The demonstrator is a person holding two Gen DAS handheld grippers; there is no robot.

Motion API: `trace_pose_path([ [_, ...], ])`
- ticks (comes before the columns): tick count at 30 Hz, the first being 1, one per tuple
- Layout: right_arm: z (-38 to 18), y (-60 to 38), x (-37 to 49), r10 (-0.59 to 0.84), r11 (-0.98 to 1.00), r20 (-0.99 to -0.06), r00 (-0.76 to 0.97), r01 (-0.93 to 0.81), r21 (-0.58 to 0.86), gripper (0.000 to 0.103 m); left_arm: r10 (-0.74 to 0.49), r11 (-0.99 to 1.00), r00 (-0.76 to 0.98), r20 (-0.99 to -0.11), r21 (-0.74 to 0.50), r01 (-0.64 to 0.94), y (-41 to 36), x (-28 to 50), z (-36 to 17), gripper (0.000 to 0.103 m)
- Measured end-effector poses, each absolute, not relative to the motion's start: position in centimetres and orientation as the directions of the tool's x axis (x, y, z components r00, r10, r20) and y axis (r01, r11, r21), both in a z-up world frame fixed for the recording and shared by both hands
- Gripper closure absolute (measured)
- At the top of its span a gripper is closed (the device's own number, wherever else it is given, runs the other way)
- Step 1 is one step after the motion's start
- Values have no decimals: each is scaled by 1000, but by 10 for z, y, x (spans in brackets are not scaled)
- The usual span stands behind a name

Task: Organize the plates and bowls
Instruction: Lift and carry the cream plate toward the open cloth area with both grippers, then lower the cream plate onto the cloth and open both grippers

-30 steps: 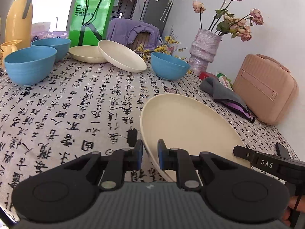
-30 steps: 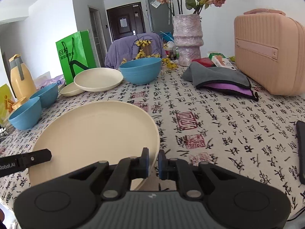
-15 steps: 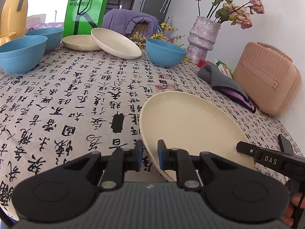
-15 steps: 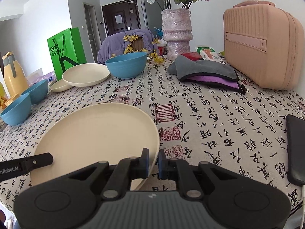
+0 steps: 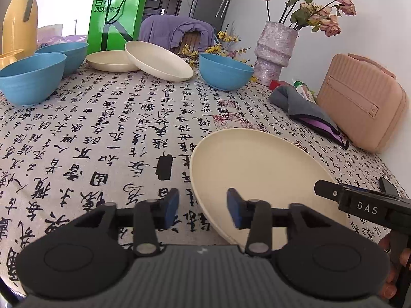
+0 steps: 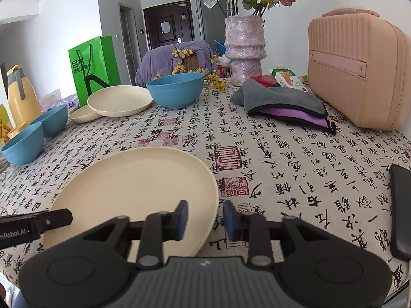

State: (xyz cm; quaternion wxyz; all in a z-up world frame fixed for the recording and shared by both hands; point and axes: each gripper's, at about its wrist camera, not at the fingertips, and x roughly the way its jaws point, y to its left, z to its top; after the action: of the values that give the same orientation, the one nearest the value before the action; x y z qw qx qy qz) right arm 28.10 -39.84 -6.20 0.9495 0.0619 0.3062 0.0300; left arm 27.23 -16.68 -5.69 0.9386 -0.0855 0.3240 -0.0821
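A large cream plate [image 5: 259,177] [image 6: 133,192] lies flat on the patterned tablecloth near the front edge. My left gripper [image 5: 203,209] is open, its jaws astride the plate's left rim. My right gripper [image 6: 205,218] is open, its jaws astride the plate's right rim. Two more cream plates [image 5: 154,60] [image 6: 119,101] overlap at the back by a green bag. One blue bowl [image 5: 226,70] [image 6: 176,89] stands near the vase. Two blue bowls [image 5: 32,77] [image 6: 24,146] stand at the left.
A pink case [image 6: 359,69], a grey and purple cloth [image 6: 285,102] and a vase with roses [image 6: 245,48] fill the right back. A green bag [image 5: 115,15] and a yellow jug [image 5: 19,15] stand at the back left. A black phone [image 6: 400,205] lies at the right edge.
Both grippers were shut on the plate's rims and held it tilted above the table. Now the plate rests on the cloth and both grippers have opened.
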Motion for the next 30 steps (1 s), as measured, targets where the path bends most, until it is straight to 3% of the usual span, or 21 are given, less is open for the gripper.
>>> trace_pose_path([
  [1, -61, -398, 280, 90, 991, -566, 819, -17, 132, 41, -204, 973, 783, -588, -209, 96, -166, 270, -55, 44],
  [10, -46, -393, 264, 72, 995, -516, 854, -24, 99, 29, -161, 983, 851, -500, -163, 90, -153, 248, -35, 0],
  [16, -29, -378, 234, 79, 996, -444, 893, -57, 62, 15, -104, 995, 908, -405, -45, 94, -139, 210, -22, 0],
  [21, -22, -358, 194, 104, 995, -378, 920, -96, 40, 13, -79, 996, 931, -355, 5, 86, -119, 171, -15, 0],
  [30, -15, -329, 122, 107, 994, -306, 946, -96, 51, 12, -13, 1000, 959, -283, -16, 9, -71, 99, -3, 0],
])
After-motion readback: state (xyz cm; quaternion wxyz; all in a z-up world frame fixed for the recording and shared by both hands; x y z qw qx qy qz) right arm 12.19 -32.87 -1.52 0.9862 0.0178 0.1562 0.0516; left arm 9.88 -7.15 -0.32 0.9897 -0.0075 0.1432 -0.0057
